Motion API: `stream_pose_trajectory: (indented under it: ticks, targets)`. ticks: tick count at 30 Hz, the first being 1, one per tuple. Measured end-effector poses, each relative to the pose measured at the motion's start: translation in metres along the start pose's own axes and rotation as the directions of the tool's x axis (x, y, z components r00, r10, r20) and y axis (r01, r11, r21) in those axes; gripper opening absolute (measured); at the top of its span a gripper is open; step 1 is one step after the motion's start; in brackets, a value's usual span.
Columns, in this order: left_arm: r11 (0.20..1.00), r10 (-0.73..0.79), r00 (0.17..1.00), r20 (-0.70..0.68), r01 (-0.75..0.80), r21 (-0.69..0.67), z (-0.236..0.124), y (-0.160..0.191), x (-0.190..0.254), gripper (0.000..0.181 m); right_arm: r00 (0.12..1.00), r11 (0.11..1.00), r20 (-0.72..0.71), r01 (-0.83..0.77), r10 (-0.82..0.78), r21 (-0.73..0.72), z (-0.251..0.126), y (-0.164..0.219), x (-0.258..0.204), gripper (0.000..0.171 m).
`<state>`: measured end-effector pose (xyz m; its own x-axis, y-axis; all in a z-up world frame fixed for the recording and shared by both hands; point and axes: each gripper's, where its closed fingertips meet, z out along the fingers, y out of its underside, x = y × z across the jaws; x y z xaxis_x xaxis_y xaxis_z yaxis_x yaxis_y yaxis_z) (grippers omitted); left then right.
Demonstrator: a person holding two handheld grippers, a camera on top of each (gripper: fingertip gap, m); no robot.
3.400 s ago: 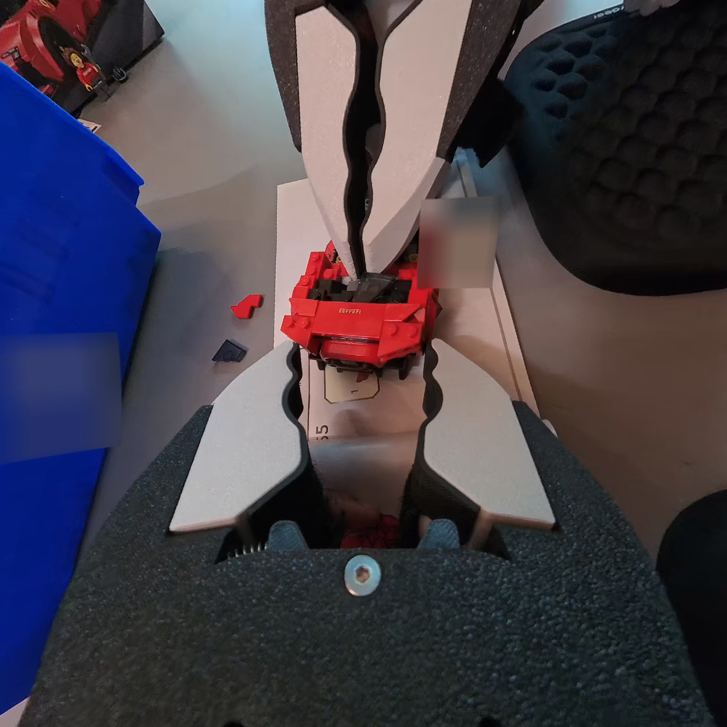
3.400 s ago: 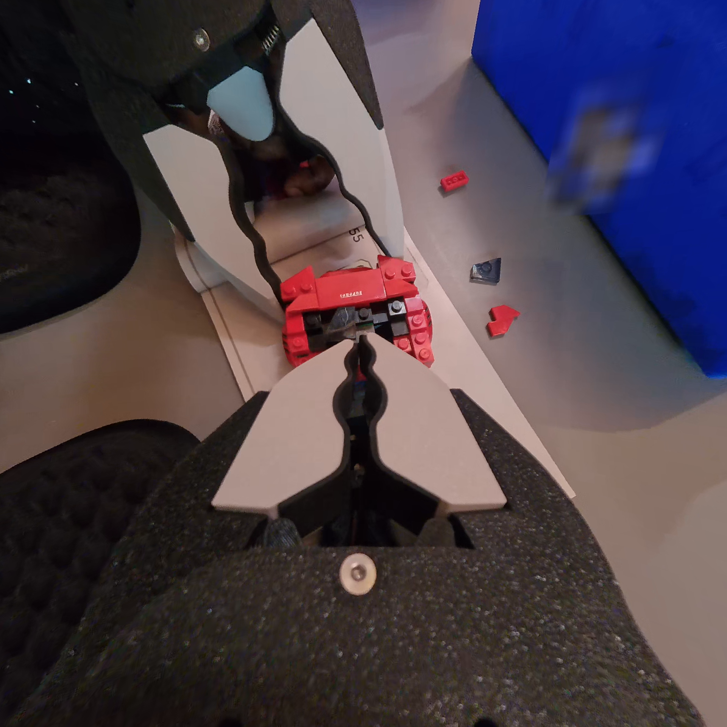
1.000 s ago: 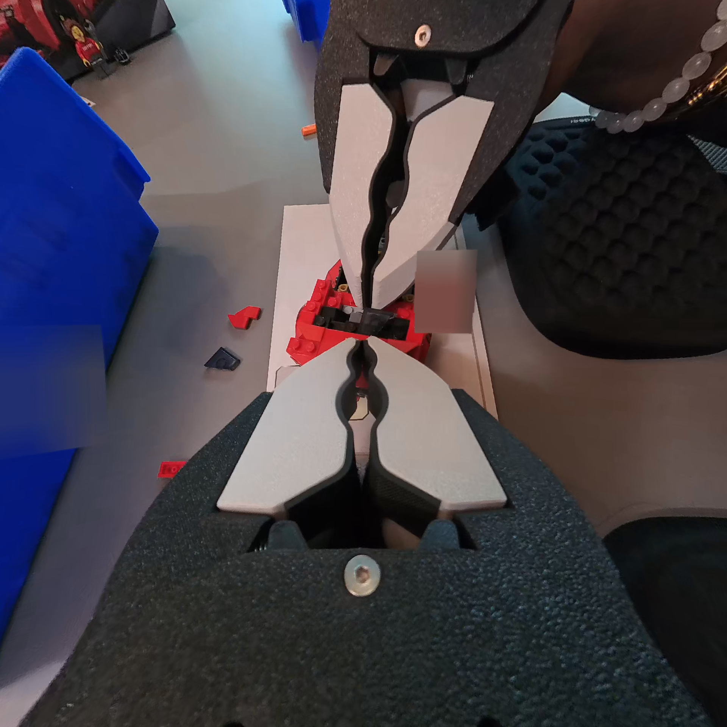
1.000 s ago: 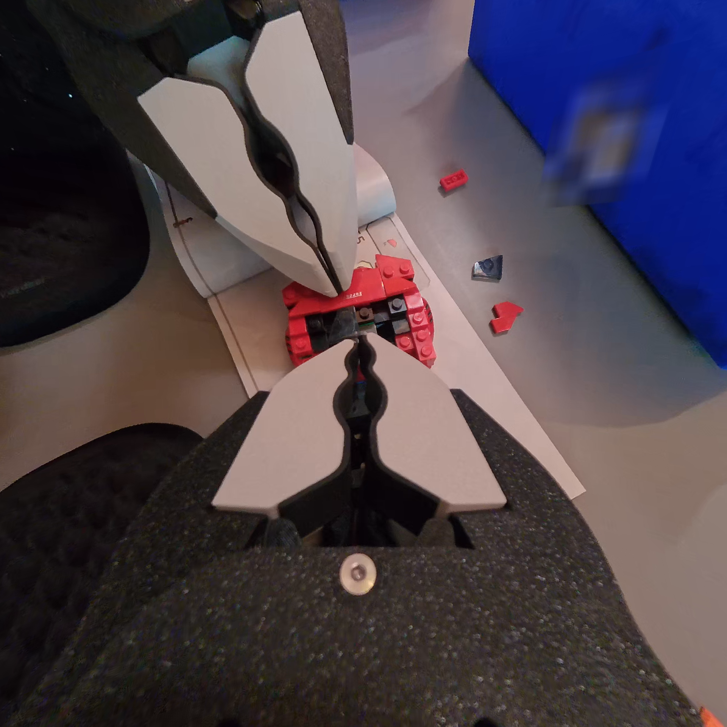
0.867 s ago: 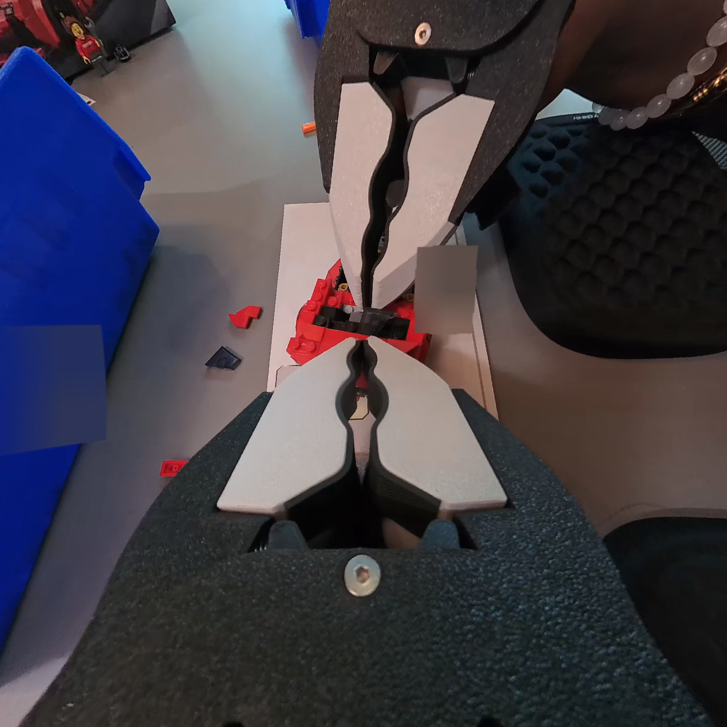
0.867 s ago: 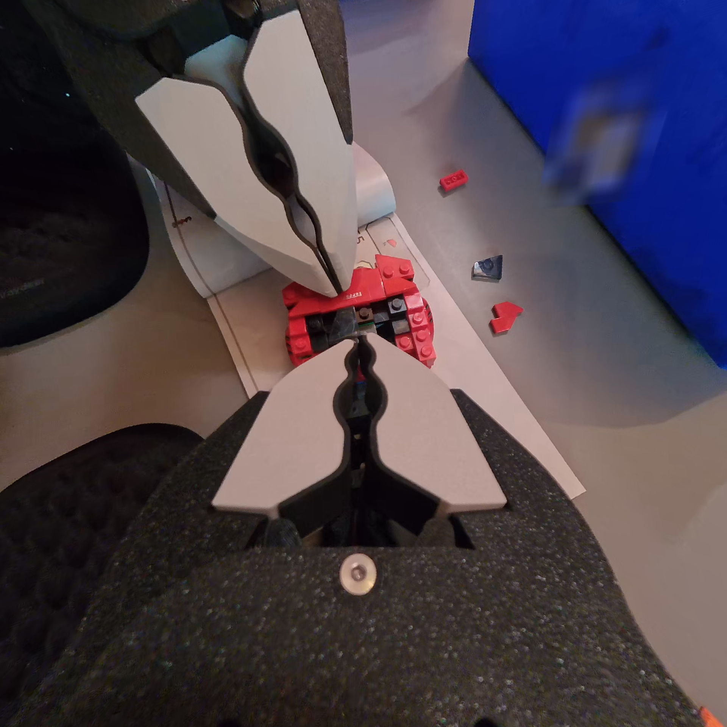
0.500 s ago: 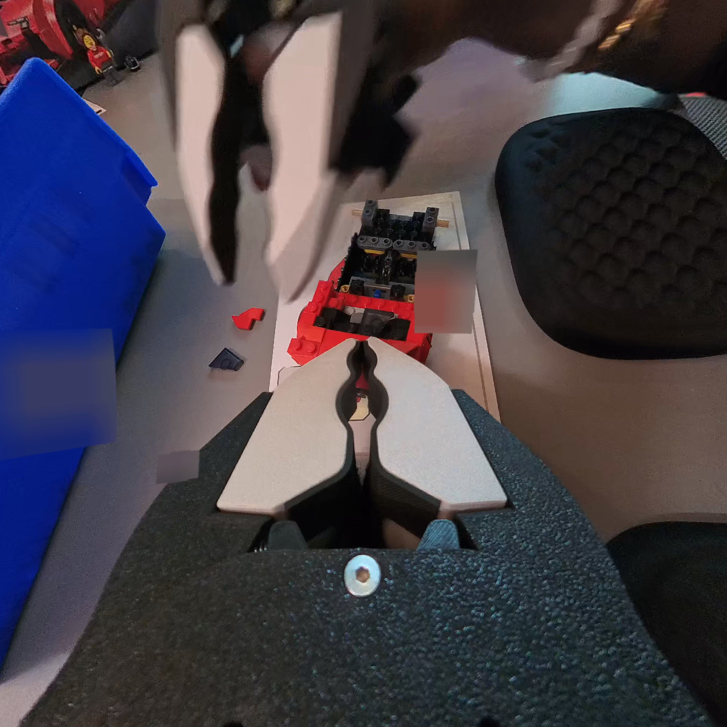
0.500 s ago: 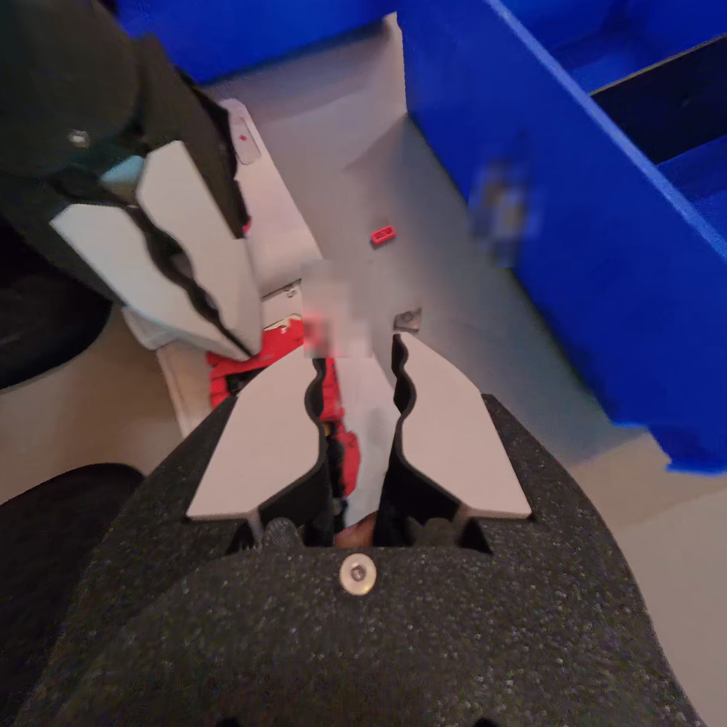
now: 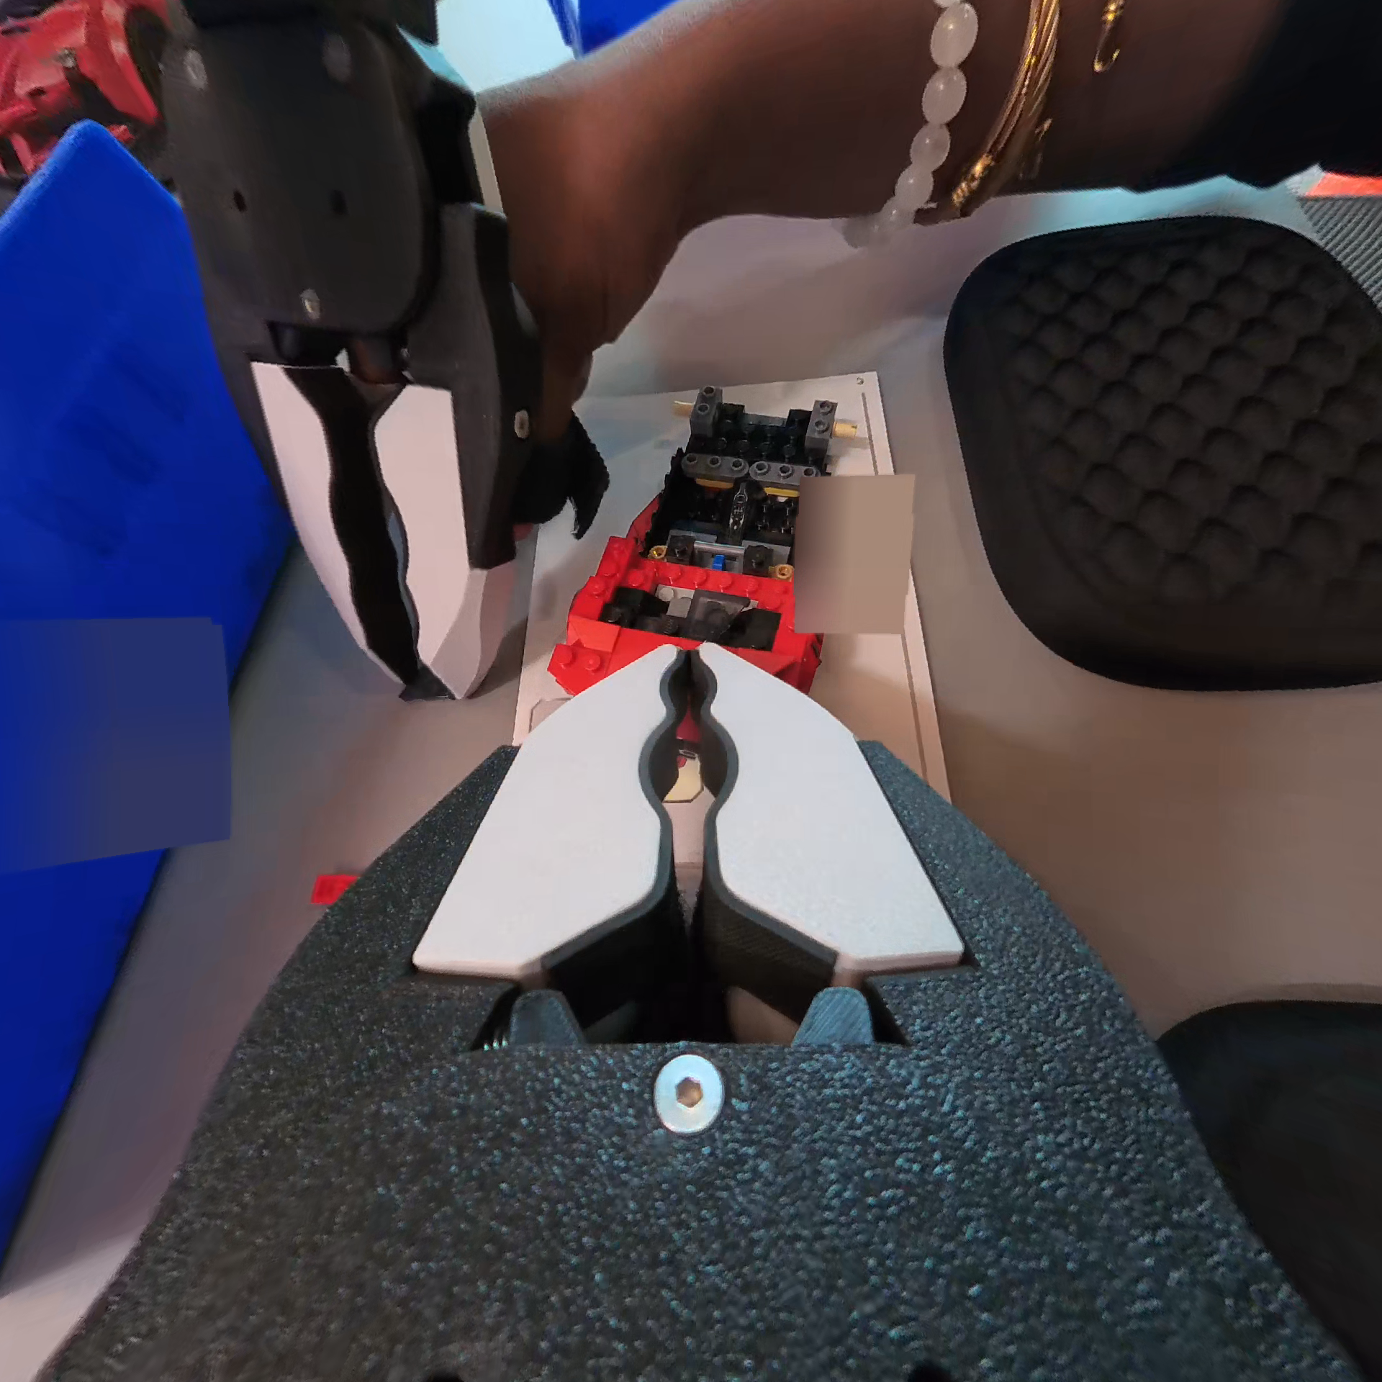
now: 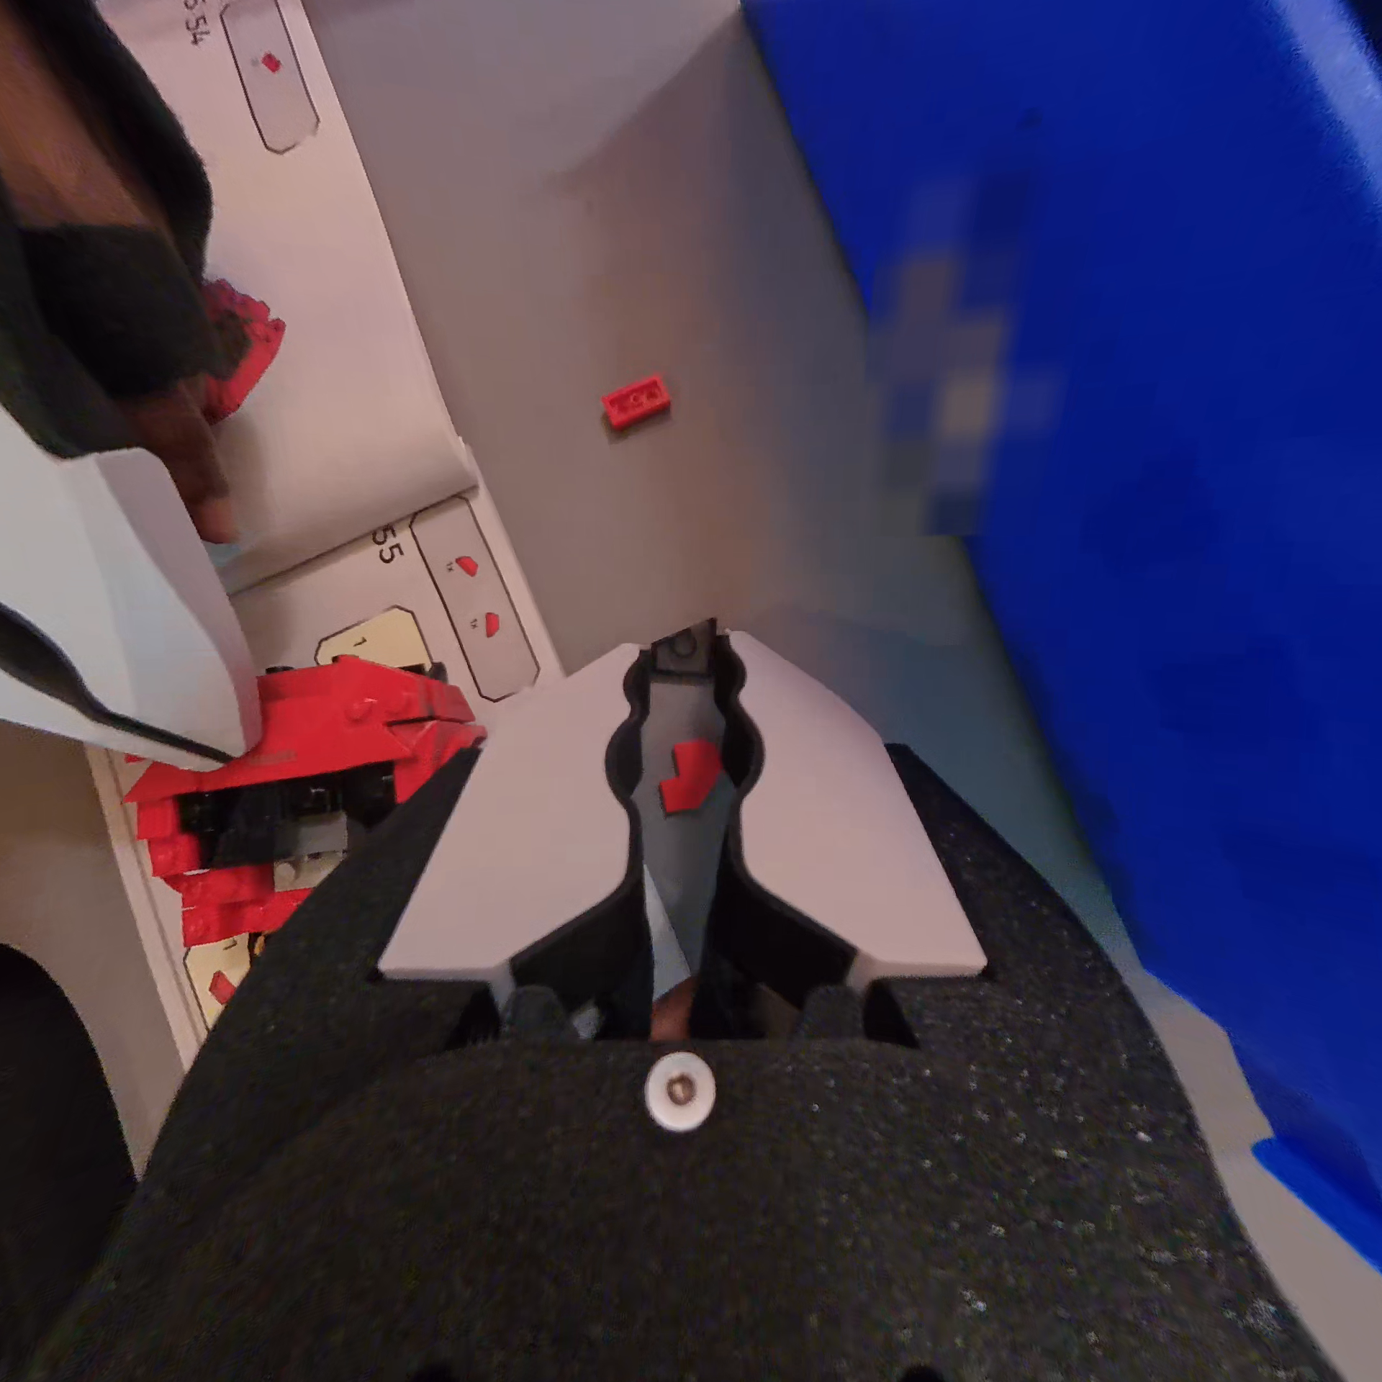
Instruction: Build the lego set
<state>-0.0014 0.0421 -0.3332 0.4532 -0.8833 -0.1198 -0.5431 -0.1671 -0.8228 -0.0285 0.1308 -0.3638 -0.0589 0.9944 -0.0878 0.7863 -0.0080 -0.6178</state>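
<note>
- Left wrist view, far left: wall of a blue bin point(image 9: 112, 449) filling the edge of the frame.
- Upper left: right hand-held gripper point(image 9: 430, 673) pointing straight down at the desk point(image 9: 1009, 822), gripped by a hand point(image 9: 636, 224) with a bead bracelet point(image 9: 927, 127) and gold bangles at the wrist.
- At its tips: fingers drawn narrow, pinching a dark grey wedge plate point(image 9: 428, 686) that touches the desk just beside the left edge of the instruction booklet point(image 9: 890, 673).
- Lower left: small red plate point(image 9: 333, 886) flat on the desk, partly hidden behind the near gripper body.
- Centre: left hand-held gripper point(image 9: 688, 658), jaws pressed together with nothing between them, tips against the red nose of the Lego car point(image 9: 695, 598).
- Centre, above the tips: Lego car lying on the booklet, red front toward the bottom of the frame, bare black chassis toward the top.
- Right: black honeycomb cushion point(image 9: 1159, 449) beside the booklet, and part of another dark pad in the lower right corner.
- Right wrist view, left side: closed tips of the left hand-held gripper resting on the car's red hood, open booklet pages above.
- Centre: dark grey wedge plate caught between the right fingertips, and a red wedge plate point(image 10: 692, 778) visible through the gap between the fingers, lying on the desk.
- Upper centre: the small red plate alone on the desk, well apart from the car.
- Right: blue bin again, close to the gripper.
</note>
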Motion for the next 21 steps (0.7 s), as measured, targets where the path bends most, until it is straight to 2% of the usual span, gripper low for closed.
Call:
stream_pose_trajectory:
  ticks: [3, 5, 7, 9, 11, 14, 21]
  targets:
    - [1.000, 0.029, 0.999, 0.041, -0.029, -0.001, -0.002, -0.003, -0.008, 0.000, 0.998, 0.991, 0.014, -0.069, 0.067, 0.111, -0.010, -0.009, 0.000, 0.016]
    - [0.996, 0.029, 0.991, 0.132, -0.039, 0.074, -0.013, -0.014, -0.022, 0.036, 0.976, 0.933, 0.121, -0.210, 0.182, 0.293, -0.032, -0.033, -0.008, 0.016]
    - [0.980, 0.026, 0.956, 0.291, -0.081, 0.179, -0.032, -0.032, -0.044, 0.041, 0.914, 0.782, 0.309, -0.390, 0.263, 0.486, -0.066, -0.064, -0.021, 0.016]
    - [0.944, 0.045, 0.880, 0.474, -0.192, 0.267, -0.054, -0.052, -0.063, 0.043, 0.816, 0.607, 0.518, -0.553, 0.257, 0.571, -0.102, -0.088, -0.038, 0.015]
    - [0.908, 0.111, 0.799, 0.591, -0.324, 0.267, -0.066, -0.069, -0.067, 0.040, 0.742, 0.537, 0.632, -0.635, 0.224, 0.556, -0.117, -0.097, -0.053, 0.015]
    - [0.865, 0.210, 0.737, 0.642, -0.446, 0.229, -0.067, -0.085, -0.057, 0.034, 0.698, 0.525, 0.685, -0.671, 0.209, 0.523, -0.119, -0.098, -0.068, 0.015]
    - [0.827, 0.275, 0.675, 0.685, -0.529, 0.189, -0.069, -0.095, -0.050, 0.020, 0.668, 0.507, 0.706, -0.704, 0.235, 0.498, -0.113, -0.095, -0.075, 0.015]
